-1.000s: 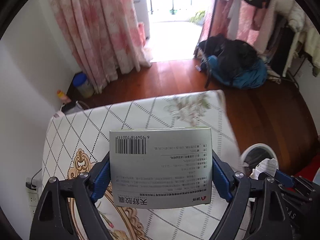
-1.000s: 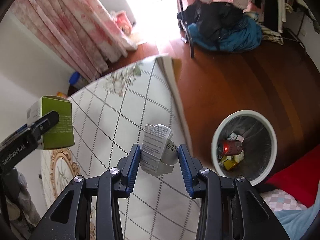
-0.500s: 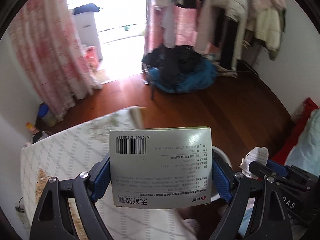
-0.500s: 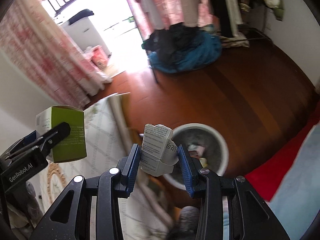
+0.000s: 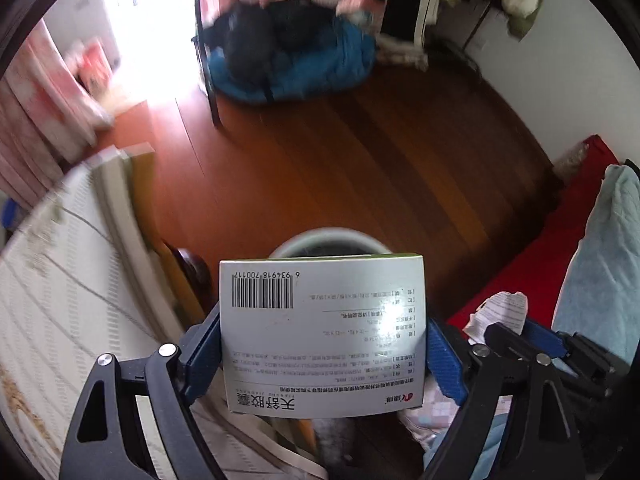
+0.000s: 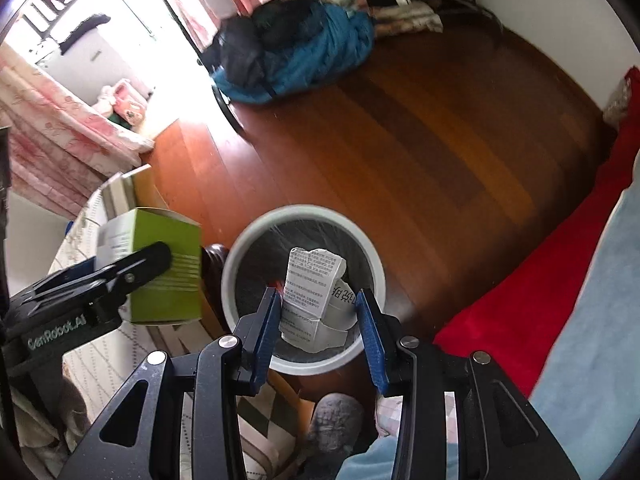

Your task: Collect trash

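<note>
two grippers, each clamping one item: the left gripper [image 5: 324,344] grips one green medicine box [image 5: 323,336], the right gripper [image 6: 318,320] one crumpled leaflet [image 6: 314,300], both above one white bin [image 6: 240,256] beside the table's edge [image 6: 120,188].

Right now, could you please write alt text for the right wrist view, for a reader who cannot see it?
The right gripper holds a crumpled printed paper over a round white trash bin on a wooden floor. At left, the left gripper grips a green box.
</note>
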`<state>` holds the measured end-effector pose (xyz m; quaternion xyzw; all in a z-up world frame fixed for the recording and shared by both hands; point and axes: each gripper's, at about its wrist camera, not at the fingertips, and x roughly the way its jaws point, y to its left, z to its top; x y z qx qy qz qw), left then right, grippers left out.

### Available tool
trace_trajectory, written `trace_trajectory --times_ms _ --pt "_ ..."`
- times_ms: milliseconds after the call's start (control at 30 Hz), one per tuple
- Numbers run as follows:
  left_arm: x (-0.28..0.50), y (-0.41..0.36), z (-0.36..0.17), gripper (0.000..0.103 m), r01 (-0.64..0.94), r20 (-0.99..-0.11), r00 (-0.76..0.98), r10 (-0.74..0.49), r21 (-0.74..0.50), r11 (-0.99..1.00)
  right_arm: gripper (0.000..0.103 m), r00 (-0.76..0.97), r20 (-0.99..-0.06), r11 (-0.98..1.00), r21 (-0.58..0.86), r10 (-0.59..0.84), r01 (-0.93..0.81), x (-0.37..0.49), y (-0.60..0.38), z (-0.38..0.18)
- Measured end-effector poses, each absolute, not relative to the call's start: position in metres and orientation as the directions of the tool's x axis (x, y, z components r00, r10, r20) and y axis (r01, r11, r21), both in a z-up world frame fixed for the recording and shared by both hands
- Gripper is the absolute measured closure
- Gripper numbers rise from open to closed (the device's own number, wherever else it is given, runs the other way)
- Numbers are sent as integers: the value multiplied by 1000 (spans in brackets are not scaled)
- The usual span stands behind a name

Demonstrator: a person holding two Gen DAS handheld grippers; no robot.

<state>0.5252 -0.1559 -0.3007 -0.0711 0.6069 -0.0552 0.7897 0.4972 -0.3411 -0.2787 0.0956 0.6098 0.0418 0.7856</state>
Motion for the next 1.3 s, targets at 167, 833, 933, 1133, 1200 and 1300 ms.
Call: trace_trajectory --times_ms 167,833,933,1133,1200,1300 --pt "541 -150 -332 9 -53 -957 175 -233 -246 968 59 197 -957 968 235 215 84 504 -353 -312" --pt "433 -118 -263 0 -130 -936 349 44 -1 992 0 202 -974 994 109 106 3 442 -326 -271" --pt "415 -115 -242 0 -132 -923 381 48 -3 991 0 230 -965 992 126 127 -16 422 -322 -245" --pt "374 -112 -197 0 -128 -895 444 32 -27 991 0 297 -940 986 155 166 -60 375 -317 -181" --pt "356 -111 -180 0 -125 -883 469 20 -44 991 0 320 -929 983 168 183 -75 359 -317 -160" --pt "332 -111 -157 0 -110 -865 502 1 -63 992 0 350 -913 978 187 209 -95 337 -314 -131"
